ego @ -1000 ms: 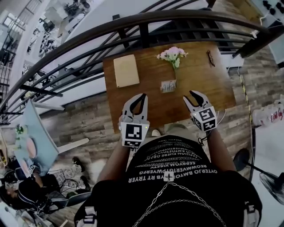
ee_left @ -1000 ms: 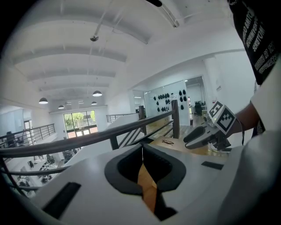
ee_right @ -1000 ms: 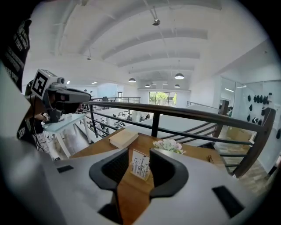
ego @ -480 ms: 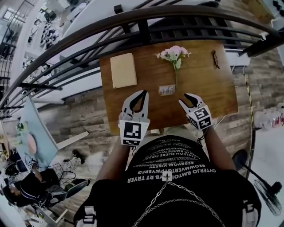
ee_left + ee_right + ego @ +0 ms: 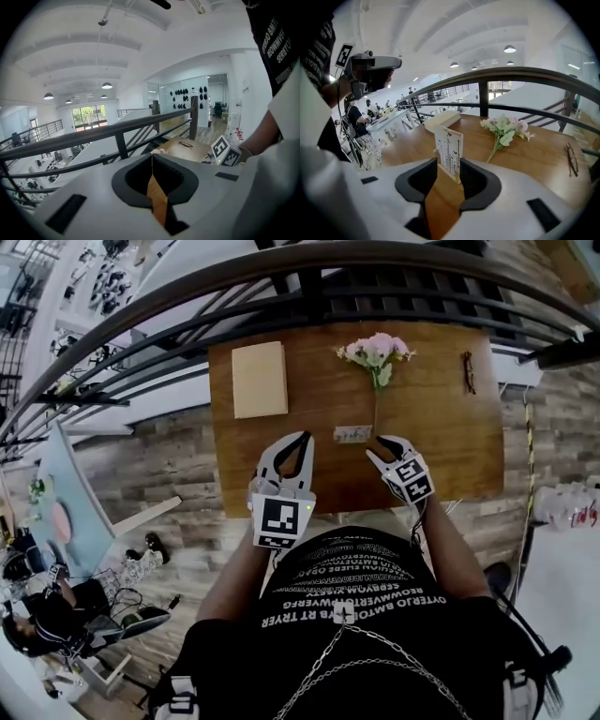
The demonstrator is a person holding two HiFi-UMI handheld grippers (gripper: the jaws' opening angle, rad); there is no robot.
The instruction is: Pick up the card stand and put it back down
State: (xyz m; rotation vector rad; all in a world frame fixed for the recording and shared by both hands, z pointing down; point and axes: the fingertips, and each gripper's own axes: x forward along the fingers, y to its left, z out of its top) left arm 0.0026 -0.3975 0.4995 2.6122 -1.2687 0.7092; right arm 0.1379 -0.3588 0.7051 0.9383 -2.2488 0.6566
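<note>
The card stand [image 5: 352,434] is a small white printed card standing upright on the wooden table [image 5: 441,442]. In the right gripper view the card stand [image 5: 449,146] stands on the table right at my jaw tips, partly between them, and I see no pad pressing on it. My right gripper [image 5: 379,447] [image 5: 448,162] is open and points down at it from the near right. My left gripper [image 5: 304,439] [image 5: 151,157] hovers over the table to the card's left, its tips closed together on nothing.
A tan book [image 5: 260,379] lies at the table's far left. A pink flower sprig [image 5: 377,351] lies behind the card, and glasses [image 5: 468,371] at the far right. A dark railing [image 5: 309,298] runs along the far edge, with a drop to a lower floor beyond it.
My right gripper has come down and leftward to the card stand, its jaws kept wide. The left gripper has edged forward over the table, still shut.
</note>
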